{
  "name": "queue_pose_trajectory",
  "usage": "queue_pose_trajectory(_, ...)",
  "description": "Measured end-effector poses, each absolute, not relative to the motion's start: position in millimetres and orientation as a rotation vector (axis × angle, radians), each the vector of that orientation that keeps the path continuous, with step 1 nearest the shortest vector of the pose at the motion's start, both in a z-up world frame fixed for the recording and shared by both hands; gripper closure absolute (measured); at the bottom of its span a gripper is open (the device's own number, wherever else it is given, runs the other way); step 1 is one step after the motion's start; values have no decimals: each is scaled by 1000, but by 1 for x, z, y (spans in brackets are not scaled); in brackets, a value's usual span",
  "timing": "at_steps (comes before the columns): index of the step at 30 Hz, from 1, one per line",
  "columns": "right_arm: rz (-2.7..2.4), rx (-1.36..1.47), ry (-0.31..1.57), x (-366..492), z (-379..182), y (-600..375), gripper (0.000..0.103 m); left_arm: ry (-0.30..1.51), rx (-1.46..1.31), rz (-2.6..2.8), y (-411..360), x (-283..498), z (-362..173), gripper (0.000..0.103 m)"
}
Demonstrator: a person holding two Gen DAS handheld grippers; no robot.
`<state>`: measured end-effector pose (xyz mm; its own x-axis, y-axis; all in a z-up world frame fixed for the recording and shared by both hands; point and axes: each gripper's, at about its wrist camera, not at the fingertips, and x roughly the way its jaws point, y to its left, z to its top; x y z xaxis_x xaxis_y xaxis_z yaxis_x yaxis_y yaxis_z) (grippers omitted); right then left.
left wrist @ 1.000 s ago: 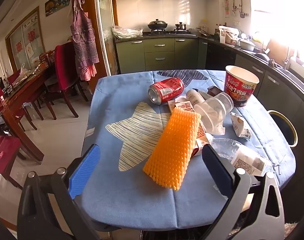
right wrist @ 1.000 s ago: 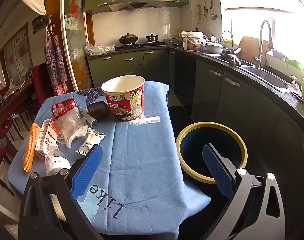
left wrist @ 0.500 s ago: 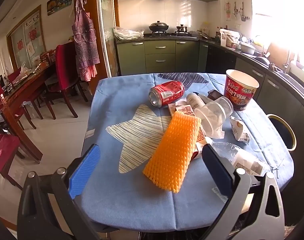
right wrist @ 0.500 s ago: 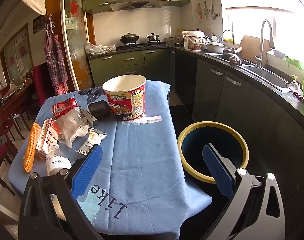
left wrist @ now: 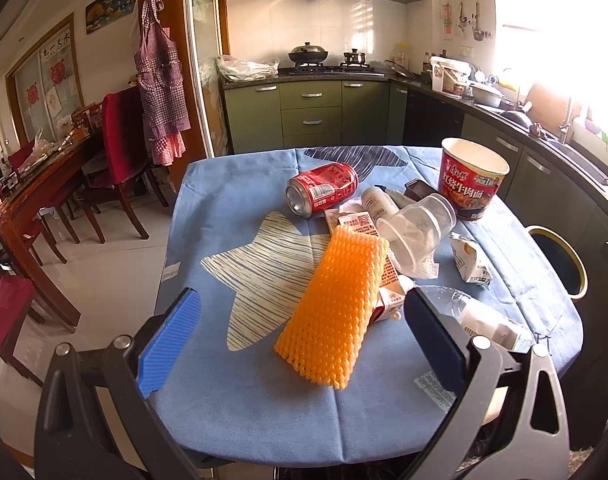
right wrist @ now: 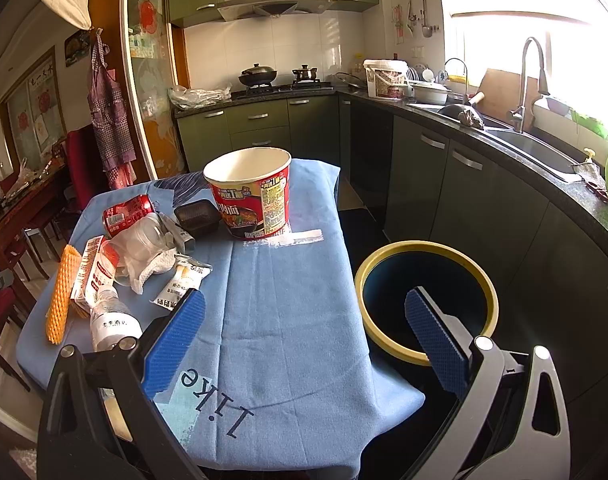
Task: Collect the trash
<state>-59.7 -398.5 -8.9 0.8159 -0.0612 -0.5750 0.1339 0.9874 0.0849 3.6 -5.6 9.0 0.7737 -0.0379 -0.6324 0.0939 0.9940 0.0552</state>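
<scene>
On table, orange foam net [left wrist: 336,308] lies lengthwise away.

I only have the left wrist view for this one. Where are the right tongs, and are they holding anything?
Observer: The right tongs are open and empty, one finger over the cloth, the other over the bin.
Operator: I see only a slice of that bin. Anything in it?
Observer: Its whole rim shows here. The inside is dark, and I can make out nothing in it.
Operator: Anything hidden behind the cup?
Observer: A pale strip lies flat on the cloth at the foot of the cup, on the bin's side.
</scene>
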Motion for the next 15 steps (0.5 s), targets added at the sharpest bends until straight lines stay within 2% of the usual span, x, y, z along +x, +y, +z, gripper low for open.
queue_pose_trajectory(15, -103, 127, 611, -58, -11, -398, 4, 683, 78, -78, -7, 5, 11, 6)
